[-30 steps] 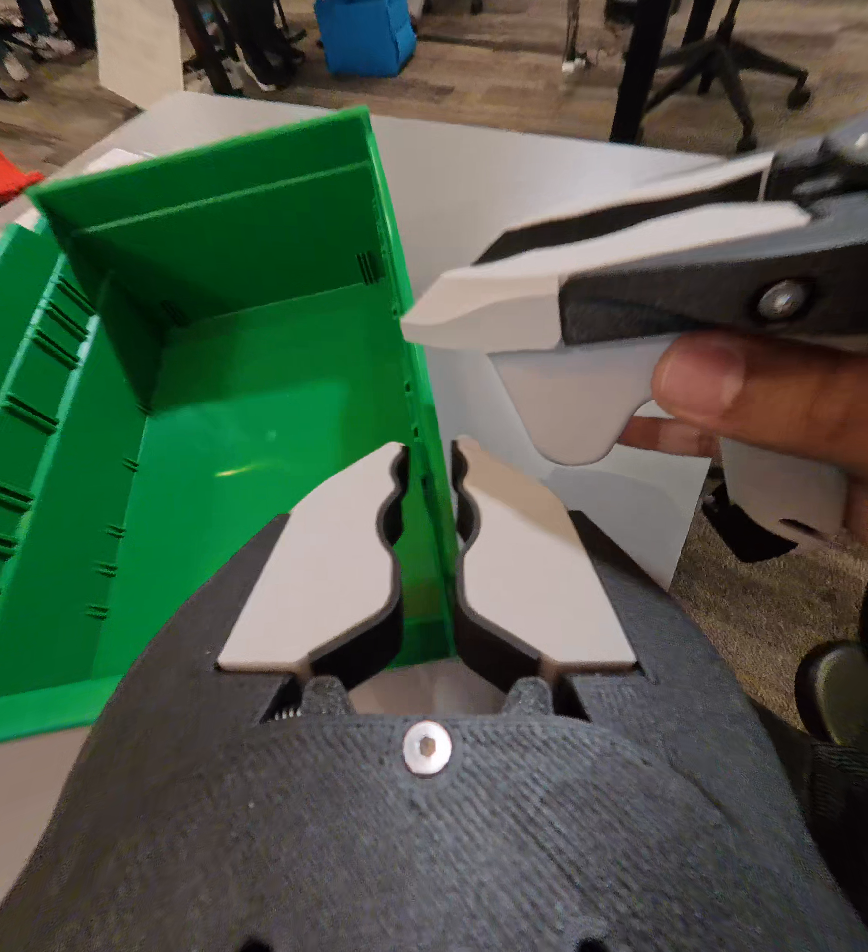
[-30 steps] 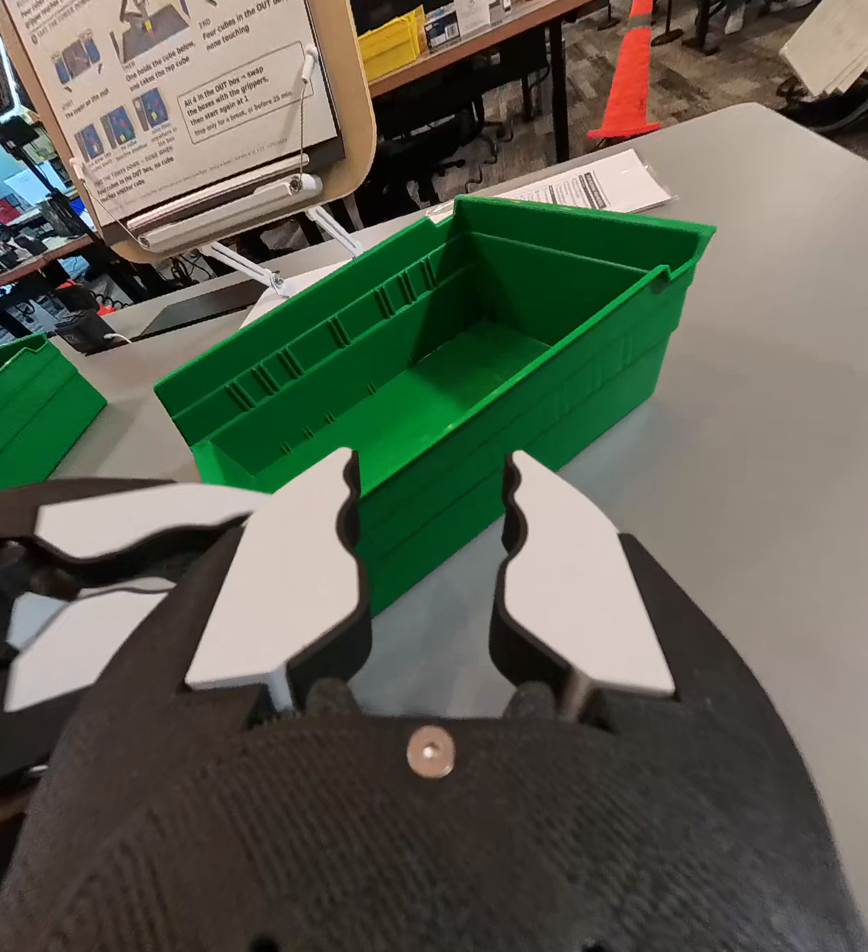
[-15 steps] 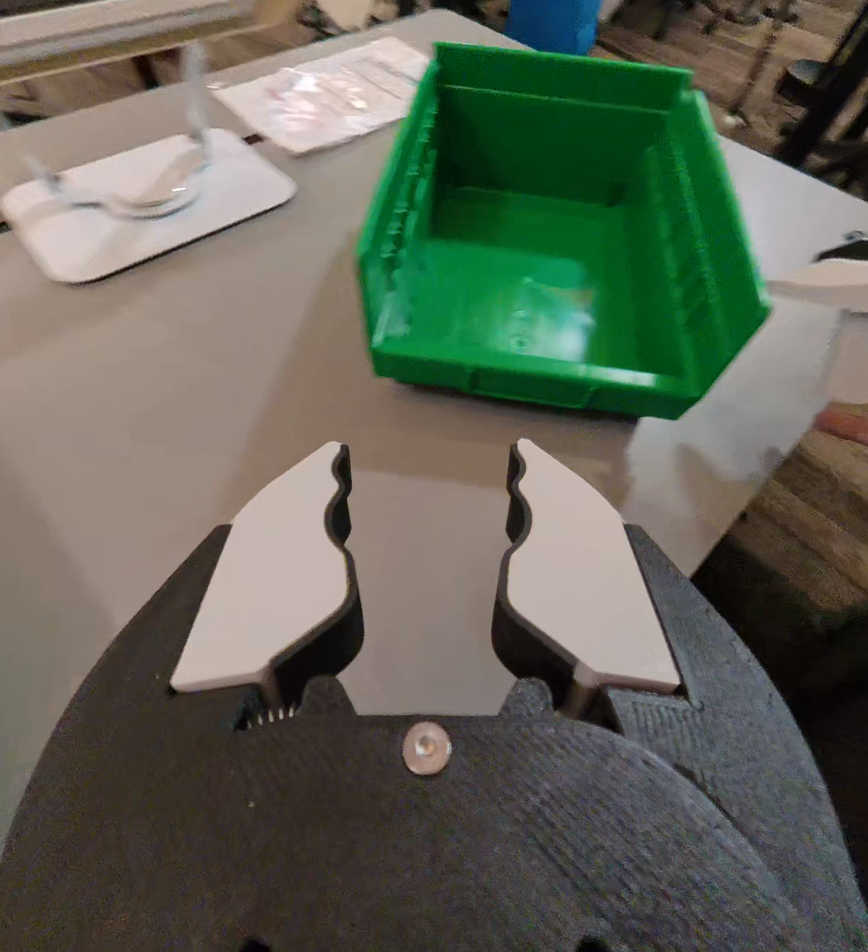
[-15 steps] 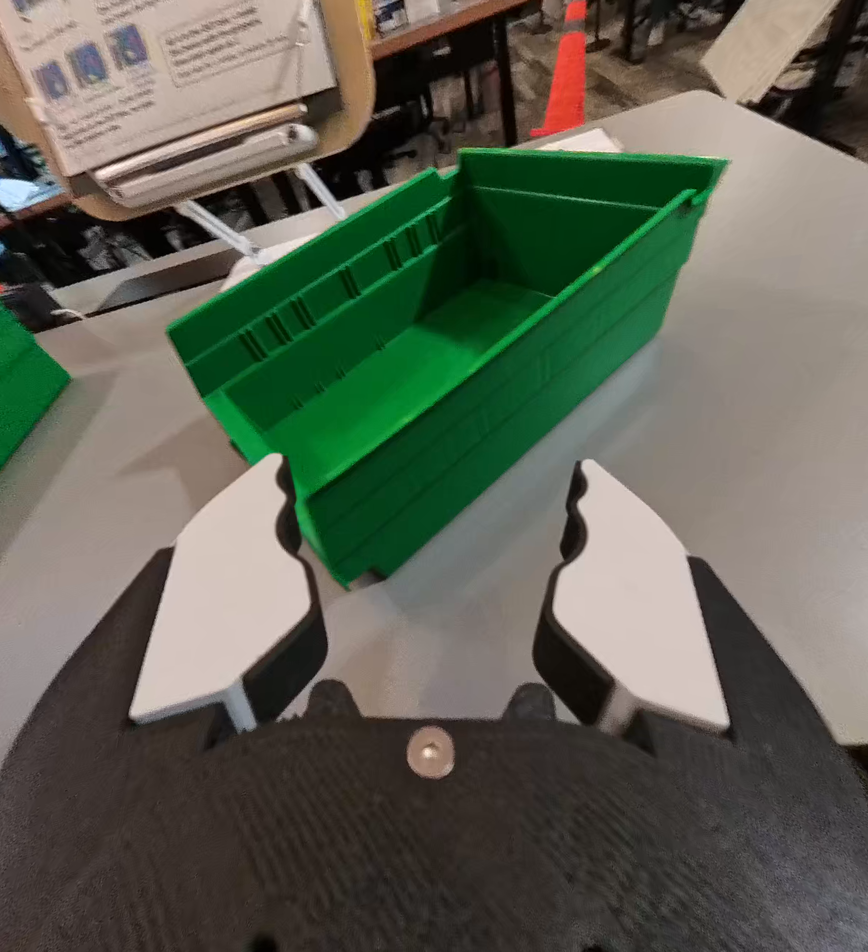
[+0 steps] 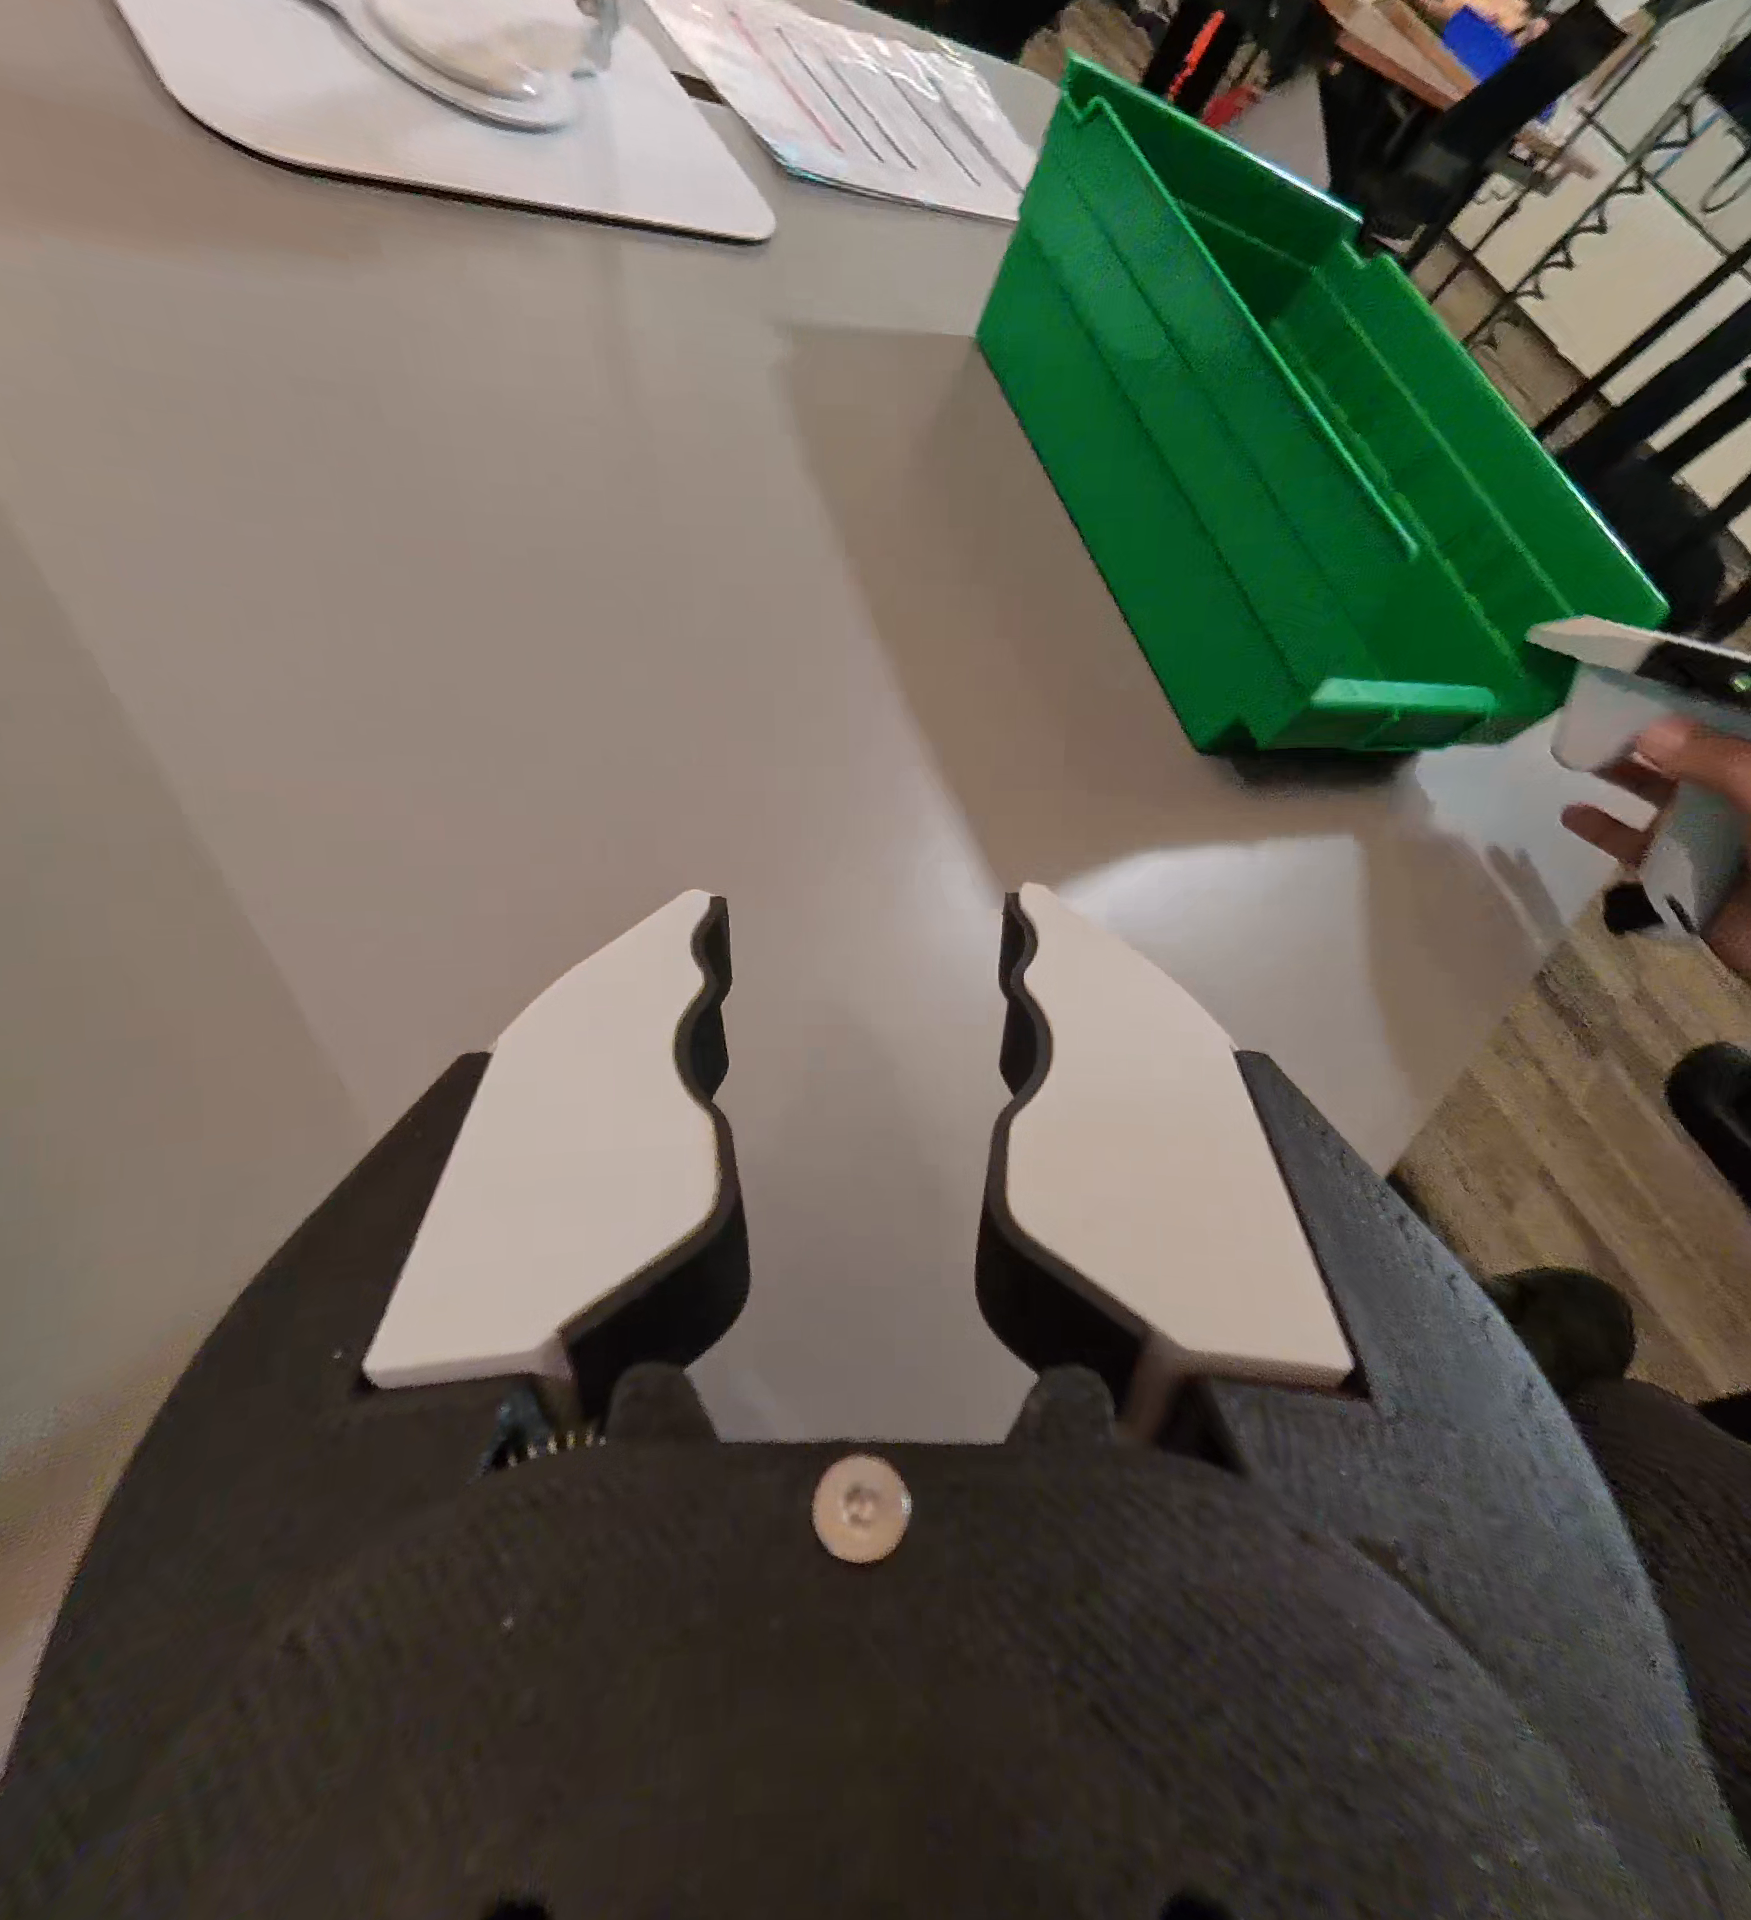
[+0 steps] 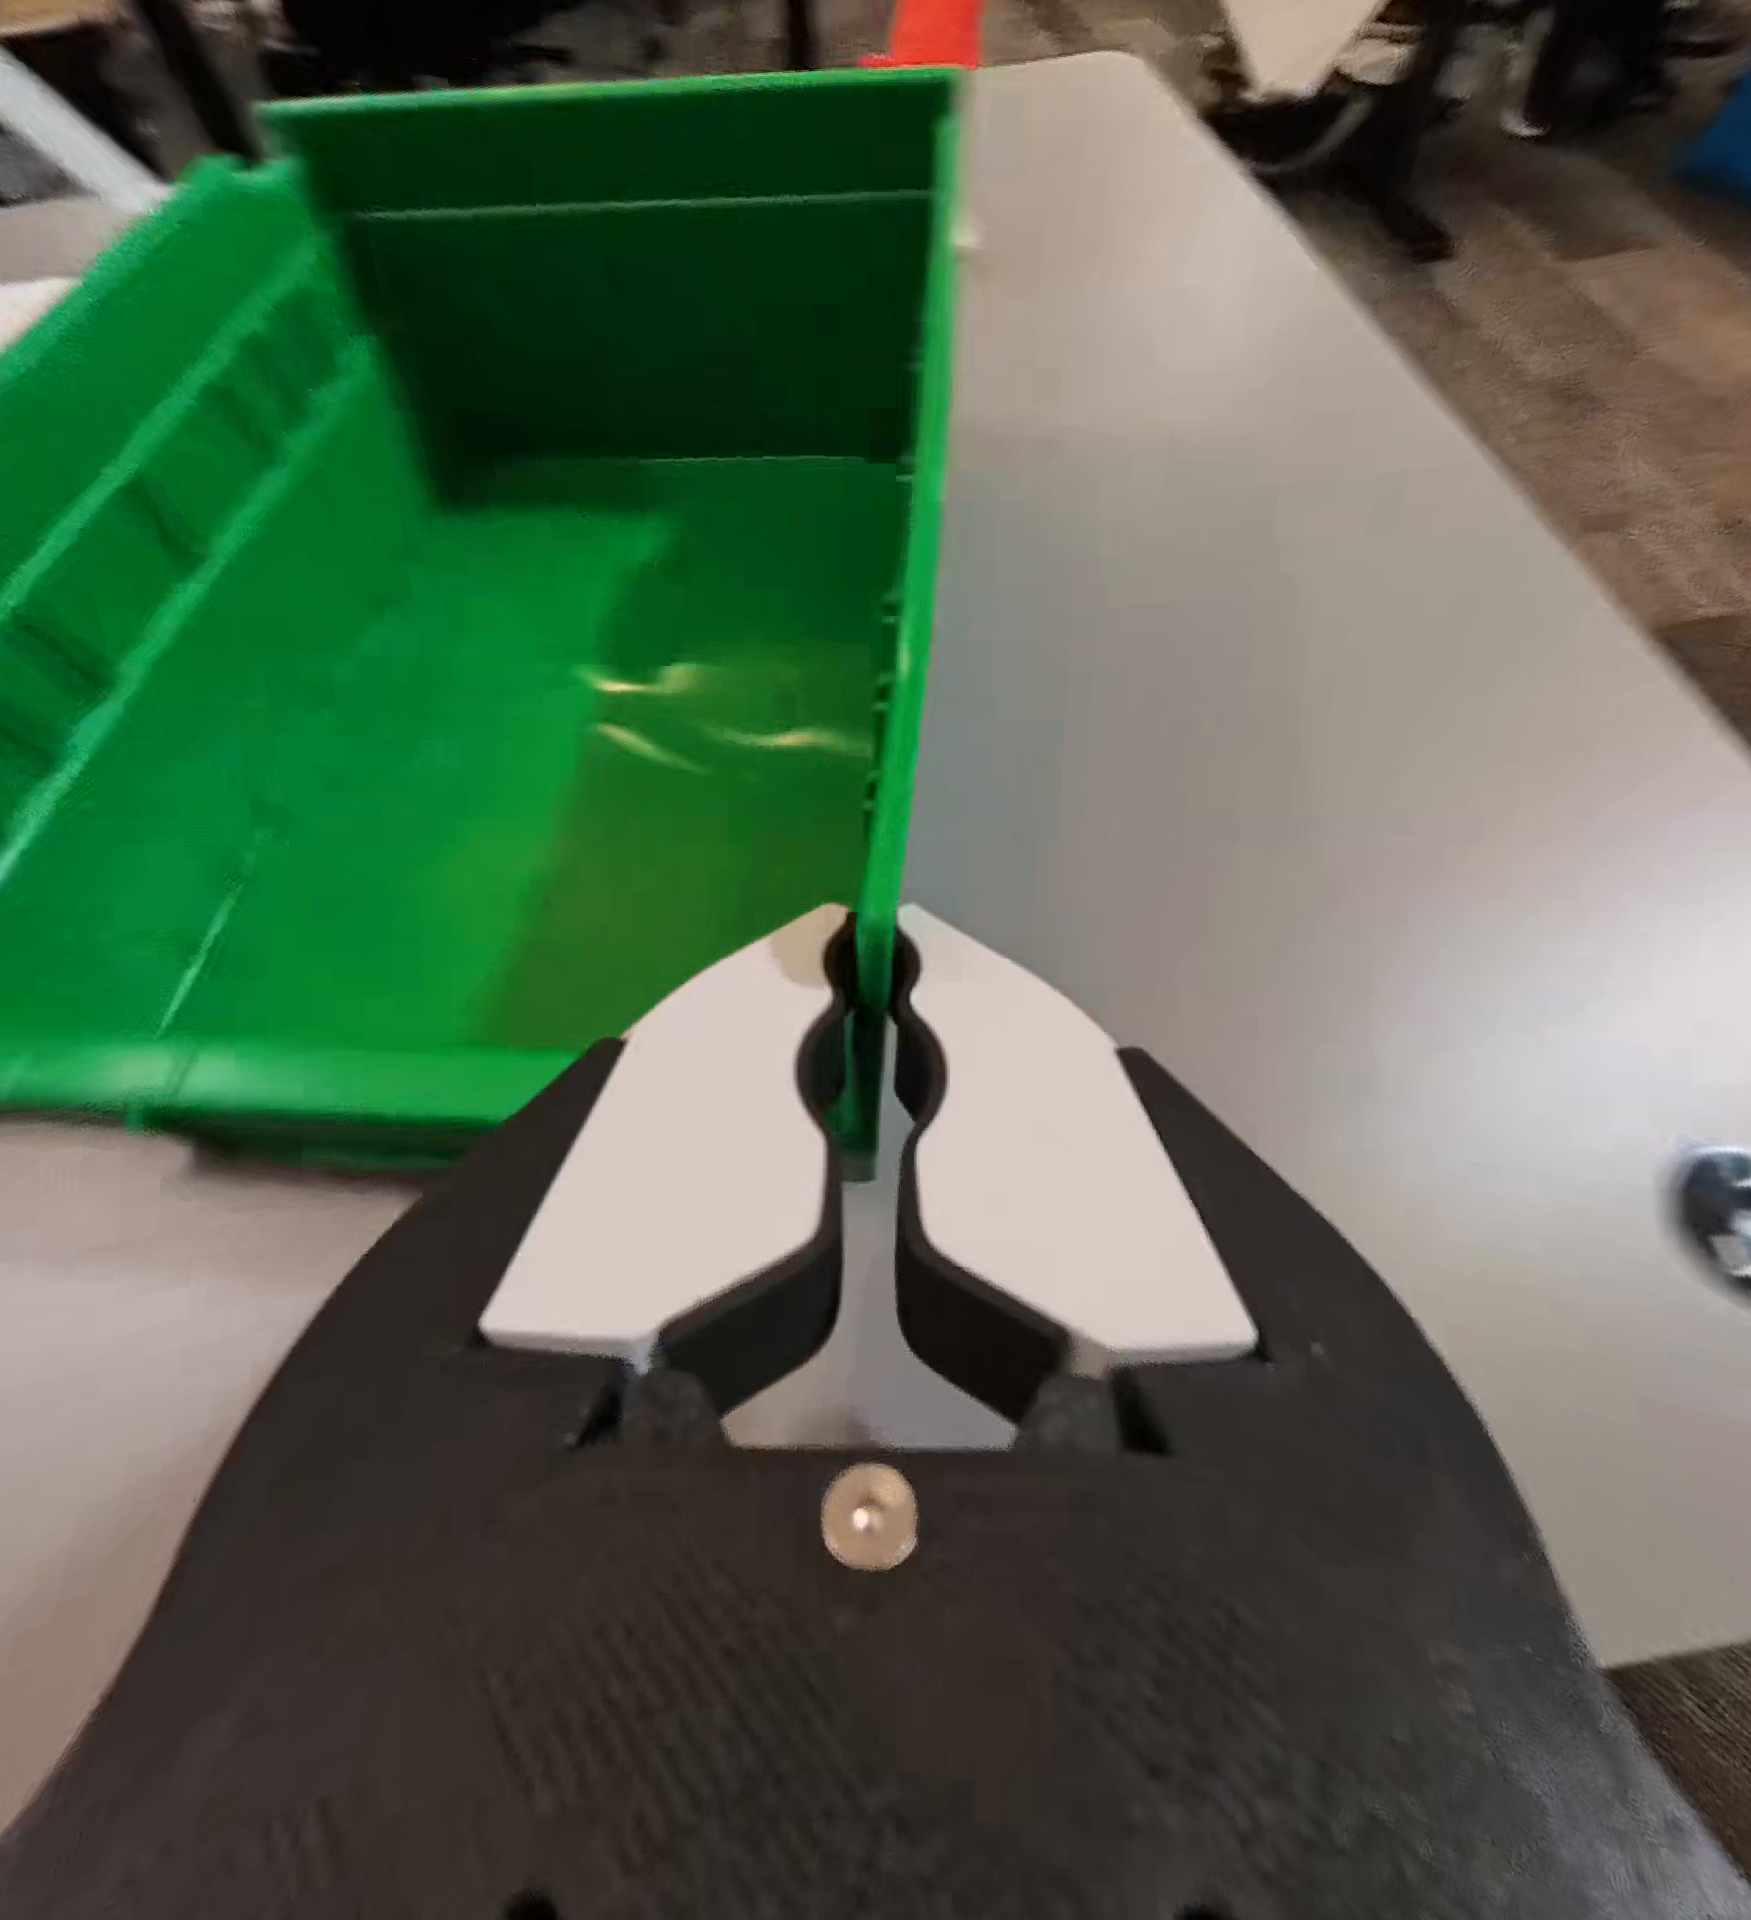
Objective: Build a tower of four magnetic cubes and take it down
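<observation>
Green bin [image 6: 414, 665] sits near the grey table [image 6: 1266, 727] corner, its right side wall pinched between your right gripper [image 6: 873, 935] fingers, closed tight on it. Your left gripper [image 5: 863, 914] hangs over bare tabletop, parted, holding nothing, well apart from the bin

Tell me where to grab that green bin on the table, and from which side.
Take the green bin by a long side wall near the low front corner, coming in from above that end. The wall is thin, upright and open-topped, so one finger fits inside and one outside. The right gripper is shut on that wall there.
</observation>
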`<move>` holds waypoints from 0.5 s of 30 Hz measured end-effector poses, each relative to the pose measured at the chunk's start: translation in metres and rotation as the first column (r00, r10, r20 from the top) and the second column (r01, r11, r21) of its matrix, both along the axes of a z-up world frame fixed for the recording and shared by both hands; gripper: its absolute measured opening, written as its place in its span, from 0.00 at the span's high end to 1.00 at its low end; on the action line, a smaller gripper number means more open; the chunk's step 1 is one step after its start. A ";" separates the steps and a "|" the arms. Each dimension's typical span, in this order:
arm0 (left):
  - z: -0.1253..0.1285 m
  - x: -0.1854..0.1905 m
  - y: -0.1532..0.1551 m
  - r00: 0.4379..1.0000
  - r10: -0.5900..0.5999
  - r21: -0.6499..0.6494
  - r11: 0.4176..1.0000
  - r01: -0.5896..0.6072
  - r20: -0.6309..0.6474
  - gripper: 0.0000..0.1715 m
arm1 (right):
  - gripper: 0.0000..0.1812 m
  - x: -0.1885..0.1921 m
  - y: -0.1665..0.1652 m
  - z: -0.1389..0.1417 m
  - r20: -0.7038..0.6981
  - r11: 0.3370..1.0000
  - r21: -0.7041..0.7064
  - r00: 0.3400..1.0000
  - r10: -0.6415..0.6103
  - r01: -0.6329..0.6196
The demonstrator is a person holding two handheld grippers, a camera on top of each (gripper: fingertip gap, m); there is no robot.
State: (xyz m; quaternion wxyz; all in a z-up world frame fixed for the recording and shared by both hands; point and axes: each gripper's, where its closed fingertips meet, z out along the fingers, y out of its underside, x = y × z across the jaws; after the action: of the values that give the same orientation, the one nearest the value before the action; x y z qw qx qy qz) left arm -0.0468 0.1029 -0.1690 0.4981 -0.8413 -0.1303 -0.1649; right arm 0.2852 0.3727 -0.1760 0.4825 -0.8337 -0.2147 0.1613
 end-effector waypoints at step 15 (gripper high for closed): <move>-0.011 0.009 0.002 0.986 -0.063 -0.062 0.997 0.054 -0.156 0.73 | 0.99 0.031 0.041 -0.001 0.009 0.991 0.010 0.991 0.132 -0.132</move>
State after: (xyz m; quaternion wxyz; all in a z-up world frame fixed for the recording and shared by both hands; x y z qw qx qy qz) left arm -0.0377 0.1049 -0.1798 0.4774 -0.8691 -0.0706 -0.1086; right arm 0.3165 0.4137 -0.1765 0.4743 -0.8158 -0.2721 0.1884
